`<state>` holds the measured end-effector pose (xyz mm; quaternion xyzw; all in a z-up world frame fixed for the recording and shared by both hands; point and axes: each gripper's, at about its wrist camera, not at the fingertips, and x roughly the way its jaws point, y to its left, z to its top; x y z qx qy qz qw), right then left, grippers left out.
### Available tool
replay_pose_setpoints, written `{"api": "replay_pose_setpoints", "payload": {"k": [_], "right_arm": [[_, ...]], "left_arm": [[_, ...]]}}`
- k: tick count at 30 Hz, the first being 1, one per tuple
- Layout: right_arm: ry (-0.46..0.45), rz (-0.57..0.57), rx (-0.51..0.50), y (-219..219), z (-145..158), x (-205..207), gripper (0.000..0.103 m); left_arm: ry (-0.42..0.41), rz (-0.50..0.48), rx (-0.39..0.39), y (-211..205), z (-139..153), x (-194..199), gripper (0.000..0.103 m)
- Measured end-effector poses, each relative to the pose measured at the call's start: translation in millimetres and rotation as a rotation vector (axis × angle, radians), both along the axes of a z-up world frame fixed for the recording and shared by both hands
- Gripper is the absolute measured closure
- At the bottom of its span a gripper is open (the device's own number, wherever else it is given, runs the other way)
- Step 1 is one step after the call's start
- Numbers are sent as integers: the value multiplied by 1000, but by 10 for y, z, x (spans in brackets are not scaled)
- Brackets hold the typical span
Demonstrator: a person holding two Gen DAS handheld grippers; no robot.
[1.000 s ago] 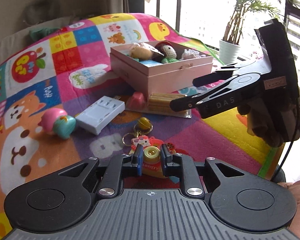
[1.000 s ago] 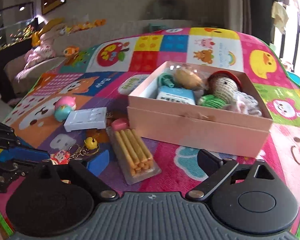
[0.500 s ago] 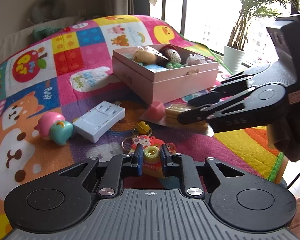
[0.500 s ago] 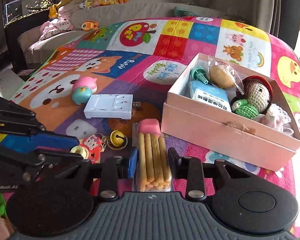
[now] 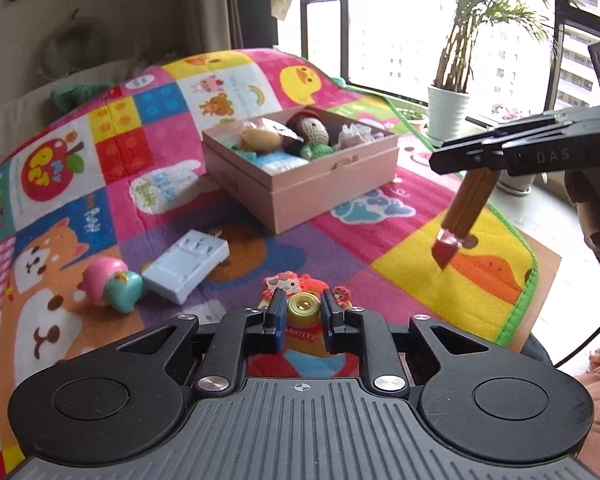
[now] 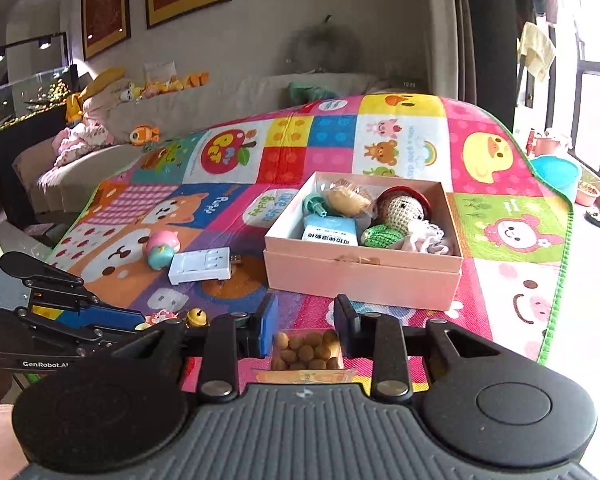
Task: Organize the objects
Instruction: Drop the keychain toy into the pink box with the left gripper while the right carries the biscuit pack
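My left gripper (image 5: 303,314) is shut on a small yellow-capped item with a red label (image 5: 302,307), held above the Hello Kitty keychain (image 5: 290,283) on the colourful mat. My right gripper (image 6: 306,318) is shut on a clear pack of biscuit sticks (image 6: 306,350); in the left wrist view the pack (image 5: 466,210) hangs down from it, lifted off the mat. The open pink box (image 6: 360,276) holds a crochet doll (image 6: 400,210), a blue packet and other small things. It also shows in the left wrist view (image 5: 312,184).
A white charger (image 5: 186,266) and a pink-and-teal toy (image 5: 114,286) lie on the mat left of the box. A gold bell (image 6: 198,317) lies by the keychain. A potted palm (image 5: 448,118) stands past the mat's right edge. A sofa with plush toys (image 6: 140,96) is behind.
My right gripper closed on the biscuit stick pack and lifted it off the mat, so it hangs end down. My left gripper kept its hold and rose a little.
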<state>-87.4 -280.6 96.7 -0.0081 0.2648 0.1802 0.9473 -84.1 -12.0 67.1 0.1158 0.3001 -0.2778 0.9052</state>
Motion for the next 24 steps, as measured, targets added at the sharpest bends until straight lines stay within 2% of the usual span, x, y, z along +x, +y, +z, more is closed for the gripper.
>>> {"api": "replay_pose_setpoints", "payload": {"k": [2, 3, 4, 8, 12, 13, 15, 16, 17, 19, 20, 21, 24], "right_arm": [[-15, -11, 20, -78, 23, -15, 74], [-23, -17, 30, -114, 31, -17, 87], [-25, -21, 43, -154, 38, -10, 91], [-28, -42, 70, -252, 4, 69, 92], [-39, -65, 71, -334, -30, 66, 90], [-43, -74, 66, -351, -32, 49, 86], [-51, -85, 60, -386, -43, -9, 59], [-58, -83, 56, -402, -53, -57, 52], [-64, -77, 50, -411, -68, -106, 42], [-72, -62, 46, -420, -112, -182, 30], [-66, -54, 41, -410, -148, -196, 20], [-60, -48, 30, -387, -192, -194, 16], [-23, -16, -25, -262, -356, -164, 19]], "left_arm": [[-33, 4, -3, -32, 141, 59, 82], [-48, 3, -2, -63, 208, 101, 82], [-65, -1, 1, -104, 271, 150, 82], [-134, -12, -20, -374, 492, 442, 82], [-140, 23, -206, -650, 515, 1027, 82], [-118, 52, -236, -708, 467, 1193, 82], [-71, 115, -262, -797, 355, 1470, 82], [-58, 145, -276, -805, 305, 1564, 82], [-58, 168, -299, -788, 277, 1603, 82], [-72, 198, -355, -689, 276, 1595, 82], [-73, 203, -380, -620, 291, 1566, 82], [-71, 201, -390, -562, 306, 1519, 82], [-72, 177, -372, -395, 325, 1283, 82]]}}
